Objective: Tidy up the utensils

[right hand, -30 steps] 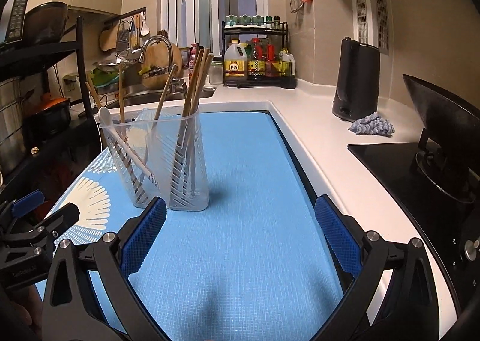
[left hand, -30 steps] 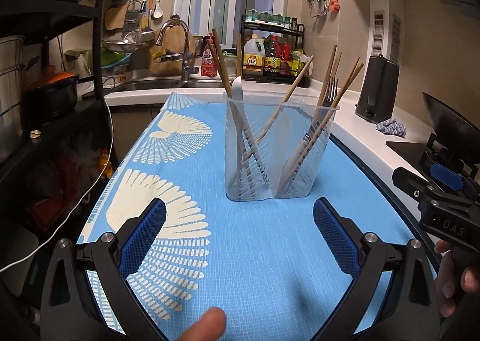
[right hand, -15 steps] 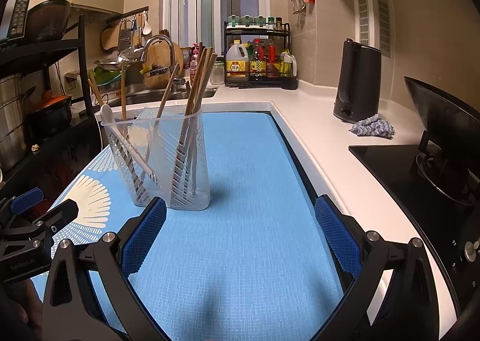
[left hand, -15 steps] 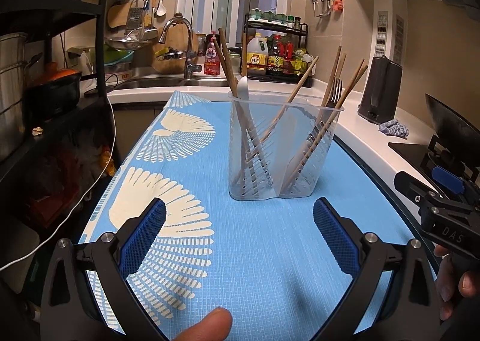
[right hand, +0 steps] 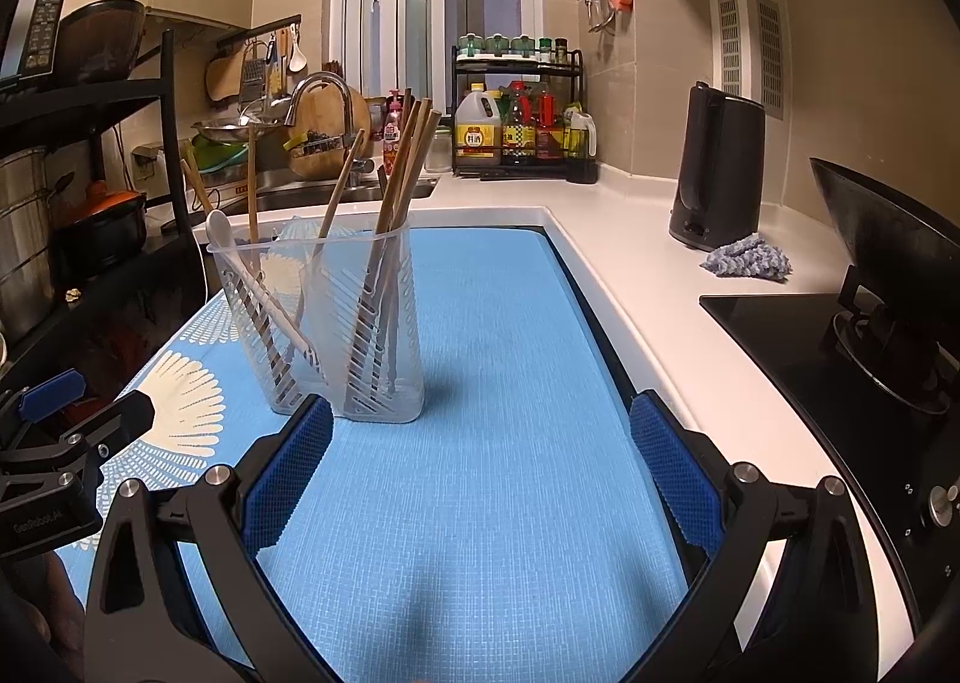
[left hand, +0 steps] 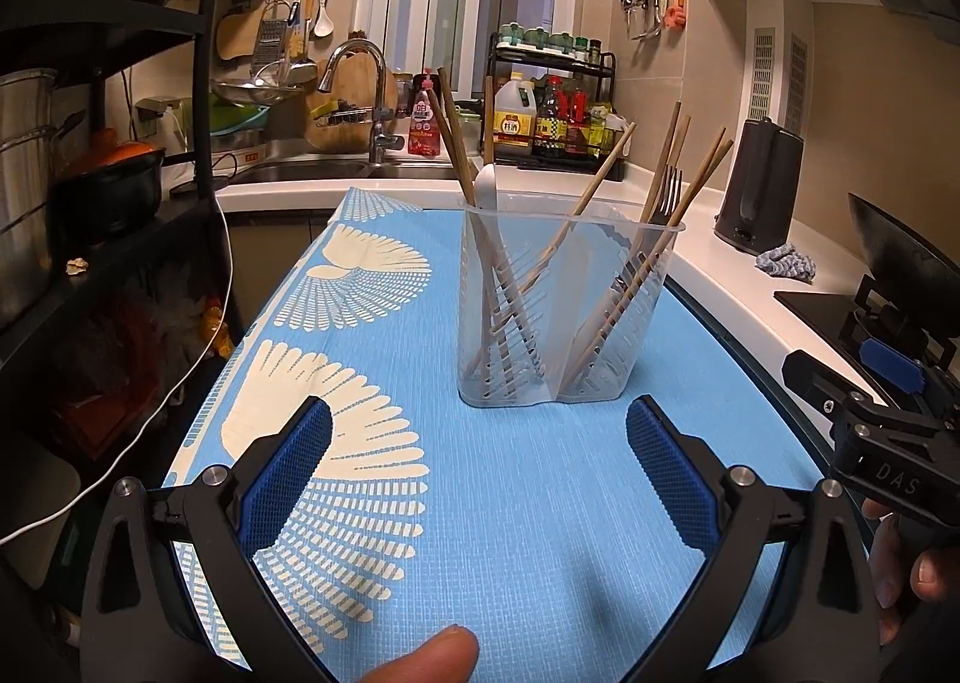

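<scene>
A clear plastic utensil holder (left hand: 564, 311) stands upright on the blue mat (left hand: 480, 503). It holds wooden chopsticks (left hand: 462, 143), a white spoon (left hand: 487, 188) and a metal fork (left hand: 666, 191). My left gripper (left hand: 477, 461) is open and empty, a little in front of the holder. The holder also shows in the right wrist view (right hand: 330, 323), ahead and to the left of my right gripper (right hand: 480, 461), which is open and empty. The spoon (right hand: 240, 257) leans left there.
A black kettle (right hand: 717, 167) and a grey cloth (right hand: 747, 257) sit on the white counter at right. A black stove with a pan (right hand: 888, 287) is at far right. A sink and tap (left hand: 360, 101), a bottle rack (left hand: 552, 107) and dark shelves (left hand: 90, 173) stand behind and left.
Both grippers have drawn back slightly and tilted up a little. The holder stays where it was, and both grippers stay open.
</scene>
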Tool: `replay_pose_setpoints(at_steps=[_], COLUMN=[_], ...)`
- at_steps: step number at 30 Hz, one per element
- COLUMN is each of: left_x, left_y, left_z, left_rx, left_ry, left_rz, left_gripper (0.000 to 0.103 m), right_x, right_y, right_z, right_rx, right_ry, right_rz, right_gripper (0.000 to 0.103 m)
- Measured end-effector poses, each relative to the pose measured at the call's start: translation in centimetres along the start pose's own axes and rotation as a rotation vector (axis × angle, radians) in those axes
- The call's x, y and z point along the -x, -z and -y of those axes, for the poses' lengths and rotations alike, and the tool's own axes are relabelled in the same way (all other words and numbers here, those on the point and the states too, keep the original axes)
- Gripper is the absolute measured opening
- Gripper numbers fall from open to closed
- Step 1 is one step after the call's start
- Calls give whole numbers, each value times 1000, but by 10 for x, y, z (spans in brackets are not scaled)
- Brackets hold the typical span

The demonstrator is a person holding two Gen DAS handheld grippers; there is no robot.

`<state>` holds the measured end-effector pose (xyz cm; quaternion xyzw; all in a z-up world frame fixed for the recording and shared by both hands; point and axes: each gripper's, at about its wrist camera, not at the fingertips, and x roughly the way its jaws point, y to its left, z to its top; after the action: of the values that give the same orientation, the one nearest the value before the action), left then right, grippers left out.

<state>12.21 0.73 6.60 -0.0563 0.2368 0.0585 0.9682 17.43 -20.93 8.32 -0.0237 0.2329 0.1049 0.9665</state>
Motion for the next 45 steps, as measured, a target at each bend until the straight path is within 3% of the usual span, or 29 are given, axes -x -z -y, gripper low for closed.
replay_pose_setpoints(at_steps=[45], left_x=[1], left_y=[0], left_z=[-3], left_rx=[3], left_ry=[14], left_rz=[17], left_gripper=[96], right_x=[0], right_y=[0], right_z=[0], right_rx=[0], right_ry=[-1], right_rz=[2], right_gripper=[98])
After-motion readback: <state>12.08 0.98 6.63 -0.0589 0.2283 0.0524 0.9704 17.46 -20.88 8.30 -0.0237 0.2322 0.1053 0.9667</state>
